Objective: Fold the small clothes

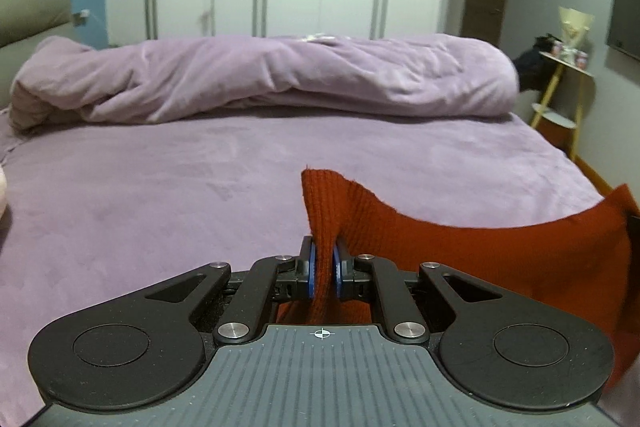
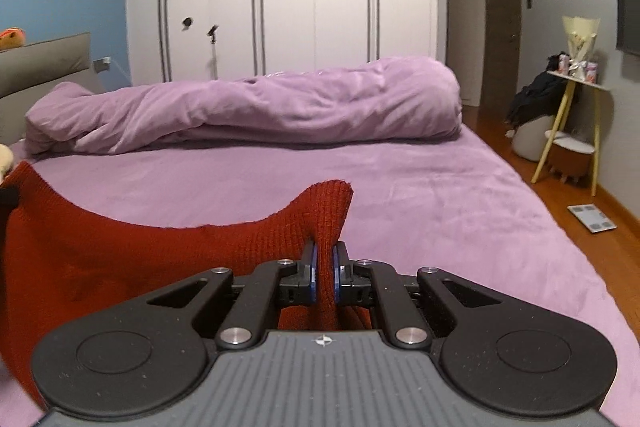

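While the left gripper pinches one corner of the red knit garment between its fingers, the right gripper pinches another, the cloth slung between them above the purple bed. Only the right view shows a floor scale.

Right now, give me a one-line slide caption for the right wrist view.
Right hand-held gripper shut on a corner of the red knit garment, lifted above the purple bed sheet.
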A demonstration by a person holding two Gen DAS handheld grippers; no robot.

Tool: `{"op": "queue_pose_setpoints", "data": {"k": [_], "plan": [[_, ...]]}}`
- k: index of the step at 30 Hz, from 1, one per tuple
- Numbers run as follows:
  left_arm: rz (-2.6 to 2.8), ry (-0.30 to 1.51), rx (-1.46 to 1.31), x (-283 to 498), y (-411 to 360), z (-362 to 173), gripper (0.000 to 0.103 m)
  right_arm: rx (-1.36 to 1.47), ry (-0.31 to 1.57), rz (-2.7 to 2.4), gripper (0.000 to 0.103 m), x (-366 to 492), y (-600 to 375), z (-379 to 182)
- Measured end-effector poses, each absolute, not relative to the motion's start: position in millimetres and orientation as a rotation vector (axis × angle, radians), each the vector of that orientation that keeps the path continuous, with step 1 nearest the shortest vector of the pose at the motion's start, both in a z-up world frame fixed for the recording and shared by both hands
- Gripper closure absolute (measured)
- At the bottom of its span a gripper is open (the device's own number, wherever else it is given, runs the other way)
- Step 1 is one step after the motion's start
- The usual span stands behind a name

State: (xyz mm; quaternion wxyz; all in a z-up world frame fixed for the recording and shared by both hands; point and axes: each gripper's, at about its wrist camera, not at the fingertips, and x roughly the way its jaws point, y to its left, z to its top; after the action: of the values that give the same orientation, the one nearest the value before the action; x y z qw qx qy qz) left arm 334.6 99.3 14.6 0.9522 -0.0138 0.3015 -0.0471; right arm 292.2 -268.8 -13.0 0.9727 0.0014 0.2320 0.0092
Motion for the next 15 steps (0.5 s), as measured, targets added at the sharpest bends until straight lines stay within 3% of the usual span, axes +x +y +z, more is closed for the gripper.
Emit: {"op": "queue_pose_setpoints", "data": {"k": [10,15], "plan": [[0.088,0.765,-0.043,382,95,-42,0.087,-0.004,0.534,-0.183,0.095,343,-267,-59],[-0.020,0.715,-0.170,361,89,-50,0.074,0.086,0.524,0.006,0.091,328,-234,-67]]}}
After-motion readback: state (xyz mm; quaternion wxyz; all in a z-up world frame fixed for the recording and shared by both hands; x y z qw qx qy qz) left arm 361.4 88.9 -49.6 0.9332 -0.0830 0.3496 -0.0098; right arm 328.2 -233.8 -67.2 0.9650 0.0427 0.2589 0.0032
